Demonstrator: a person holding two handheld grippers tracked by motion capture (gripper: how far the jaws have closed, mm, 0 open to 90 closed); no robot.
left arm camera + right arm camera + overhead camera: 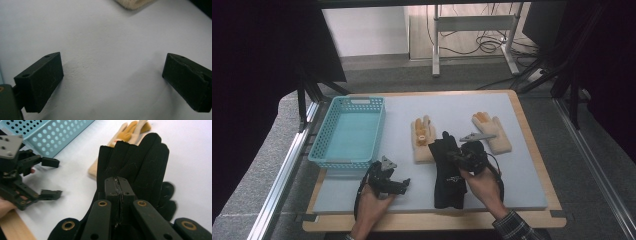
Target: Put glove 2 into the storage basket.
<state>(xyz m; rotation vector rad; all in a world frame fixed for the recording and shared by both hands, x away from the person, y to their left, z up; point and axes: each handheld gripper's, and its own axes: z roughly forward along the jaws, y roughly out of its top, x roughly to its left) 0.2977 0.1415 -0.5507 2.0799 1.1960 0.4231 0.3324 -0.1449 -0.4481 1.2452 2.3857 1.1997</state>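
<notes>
The counter [522,165], a pale grey mat on a wooden board, carries everything here. At its left far side stands a light blue perforated basket [347,131], with nothing visible inside it. Near the middle of the counter lies a black glove [447,172], long and flat, cuff toward the person and fingers pointing away. In the right gripper view the black glove [140,162] rises straight ahead of the jaws, its fingers spread above their tips and its lower part spreading out to either side of them.

Just beyond the black glove lies a cream glove with yellow fingertips [423,137], its near edge partly under the black one. A second cream glove [492,131] lies to the right, well apart from the first.

The right gripper [464,156] sits over the upper part of the black glove, held from below by a hand with a plaid sleeve. Its jaws are pressed tight together; in the right gripper view the pads meet face to face against the glove's surface, and whether any fabric is pinched between them cannot be told.

The left gripper [404,182] rests near the front edge of the counter, just below the basket and beside the black glove without touching it. Its jaws stand wide apart, with bare mat between them.
</notes>
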